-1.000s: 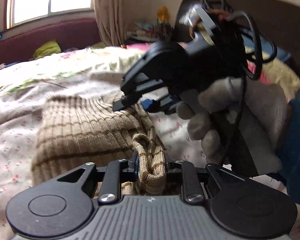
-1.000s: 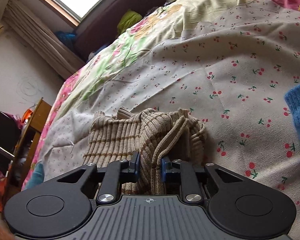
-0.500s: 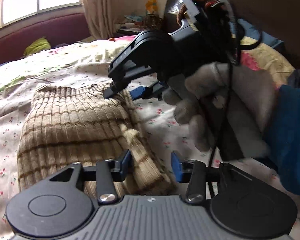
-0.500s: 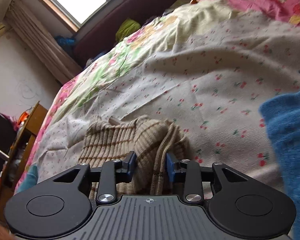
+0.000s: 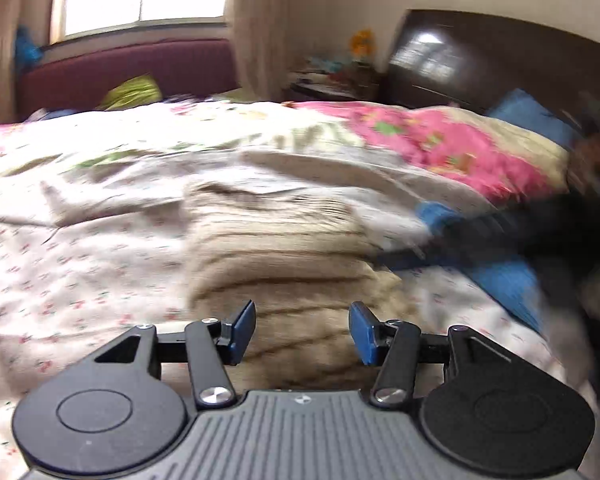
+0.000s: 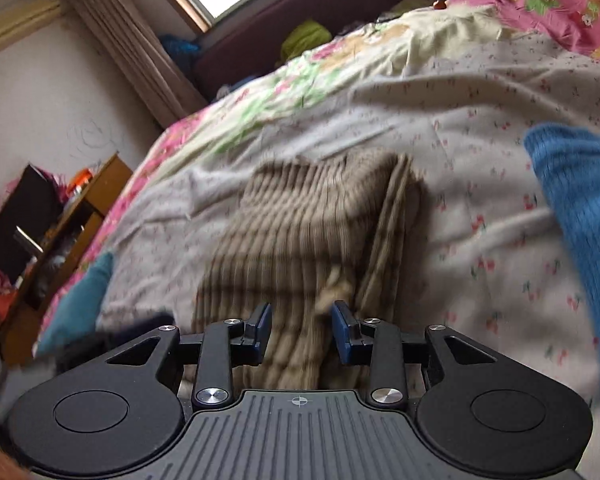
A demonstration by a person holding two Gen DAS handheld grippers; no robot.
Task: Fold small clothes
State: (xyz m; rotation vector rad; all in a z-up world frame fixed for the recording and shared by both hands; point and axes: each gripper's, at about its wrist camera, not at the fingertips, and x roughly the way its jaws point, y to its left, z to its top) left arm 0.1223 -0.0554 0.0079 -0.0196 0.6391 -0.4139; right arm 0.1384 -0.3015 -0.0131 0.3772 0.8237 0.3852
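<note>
A beige ribbed sweater with thin brown stripes (image 5: pixel 284 248) lies folded on the cherry-print bed sheet (image 5: pixel 80 260). My left gripper (image 5: pixel 302 330) hovers over its near edge. Its jaws are opening, and the blue pads stand wide apart and clear of the knit. In the right wrist view the same sweater (image 6: pixel 312 220) shows its stacked folded layers along the right side. My right gripper (image 6: pixel 300 330) is open above that near edge, with the knit below the gap and neither pad pressing on it. Both views are motion-blurred.
A blue knit garment (image 6: pixel 580 220) lies on the sheet right of the sweater, also visible as blue cloth (image 5: pixel 508 280) behind a dark blur. A pink floral quilt (image 5: pixel 460 148), dark headboard (image 5: pixel 500 60), teal cushion (image 6: pixel 80 304) and wooden cabinet (image 6: pixel 80 208) border the bed.
Both grippers let go of the sweater's edge, opened and drew back from it. The sweater now lies folded on the sheet. The right gripper no longer fills the left wrist view.
</note>
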